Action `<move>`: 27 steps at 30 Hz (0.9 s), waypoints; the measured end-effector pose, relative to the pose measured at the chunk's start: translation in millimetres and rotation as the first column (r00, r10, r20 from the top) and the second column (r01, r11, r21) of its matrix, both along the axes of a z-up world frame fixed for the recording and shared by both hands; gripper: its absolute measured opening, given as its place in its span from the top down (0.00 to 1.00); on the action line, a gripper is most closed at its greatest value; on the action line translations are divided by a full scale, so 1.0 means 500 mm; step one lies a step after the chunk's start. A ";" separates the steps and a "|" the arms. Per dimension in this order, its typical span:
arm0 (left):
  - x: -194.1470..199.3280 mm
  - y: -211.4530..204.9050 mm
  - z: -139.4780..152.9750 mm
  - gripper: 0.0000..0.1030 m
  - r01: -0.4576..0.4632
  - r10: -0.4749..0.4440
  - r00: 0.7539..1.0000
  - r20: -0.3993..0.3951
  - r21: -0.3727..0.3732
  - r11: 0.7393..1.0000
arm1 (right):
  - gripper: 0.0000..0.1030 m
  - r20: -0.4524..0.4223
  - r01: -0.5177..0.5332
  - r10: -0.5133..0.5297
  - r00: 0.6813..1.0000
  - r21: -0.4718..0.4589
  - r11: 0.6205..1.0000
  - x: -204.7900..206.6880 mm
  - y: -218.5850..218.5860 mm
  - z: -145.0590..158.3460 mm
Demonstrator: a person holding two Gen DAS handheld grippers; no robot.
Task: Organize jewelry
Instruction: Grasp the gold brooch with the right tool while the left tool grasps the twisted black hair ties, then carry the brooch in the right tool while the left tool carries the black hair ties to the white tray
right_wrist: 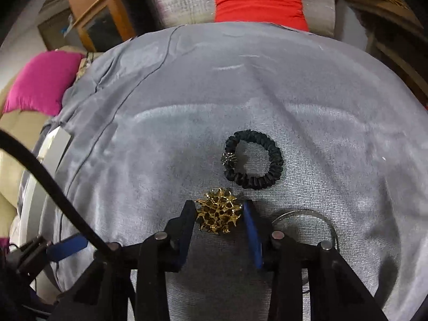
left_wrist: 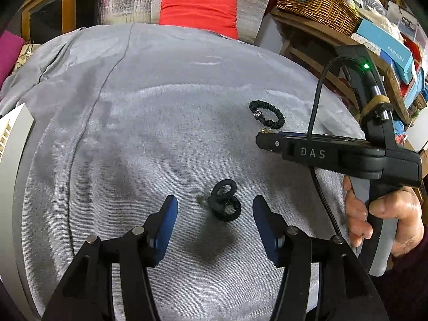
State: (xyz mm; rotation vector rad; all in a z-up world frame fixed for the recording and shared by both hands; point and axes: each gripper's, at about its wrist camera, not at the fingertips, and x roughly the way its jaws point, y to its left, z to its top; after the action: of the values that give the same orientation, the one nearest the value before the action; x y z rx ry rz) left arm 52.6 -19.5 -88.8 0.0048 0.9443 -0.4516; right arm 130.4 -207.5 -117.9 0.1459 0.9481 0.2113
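Note:
A twisted black hair tie (left_wrist: 224, 202) lies on the grey cloth (left_wrist: 165, 123), between the blue pads of my open left gripper (left_wrist: 214, 211), which does not touch it. A black scrunchie with a small beaded charm (left_wrist: 267, 113) lies farther right; it also shows in the right wrist view (right_wrist: 254, 159). My right gripper (right_wrist: 218, 215) has its pads against both sides of a gold spiky brooch (right_wrist: 218, 215) on the cloth. In the left wrist view the right gripper (left_wrist: 263, 139) comes in from the right, with a hand on its handle.
A thin silver bangle (right_wrist: 305, 214) lies just right of the right gripper. A white box (left_wrist: 12, 144) sits at the cloth's left edge. Behind are a red cushion (left_wrist: 199, 9), a wicker basket (left_wrist: 318, 2), shelves with boxes, and a magenta cushion (right_wrist: 42, 83).

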 end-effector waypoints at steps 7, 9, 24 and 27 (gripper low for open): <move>0.002 -0.024 -0.011 0.43 0.024 -0.024 1.000 0.006 0.025 0.999 | 0.85 0.015 -0.007 0.007 1.000 0.029 1.000 -0.009 -0.023 0.013; 0.003 -0.030 -0.016 0.49 0.030 -0.030 1.000 0.007 0.030 0.999 | 0.85 0.015 -0.006 0.006 1.000 0.036 0.999 -0.013 -0.031 0.015; 0.014 -0.023 -0.012 0.90 0.011 -0.012 0.999 0.033 0.032 0.999 | 0.81 -0.041 -0.031 0.036 0.999 0.125 0.992 -0.016 -0.050 0.005; 0.018 -0.016 -0.014 0.90 0.005 -0.006 1.000 0.023 0.019 1.000 | 0.81 -0.035 -0.038 0.042 0.999 0.115 0.993 -0.020 -0.047 0.005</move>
State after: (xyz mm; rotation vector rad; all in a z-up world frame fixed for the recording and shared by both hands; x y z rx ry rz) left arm 61.8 -27.6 -95.6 0.0300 0.9257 -0.4466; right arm 120.6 -231.2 -115.5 0.2374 0.9768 0.3011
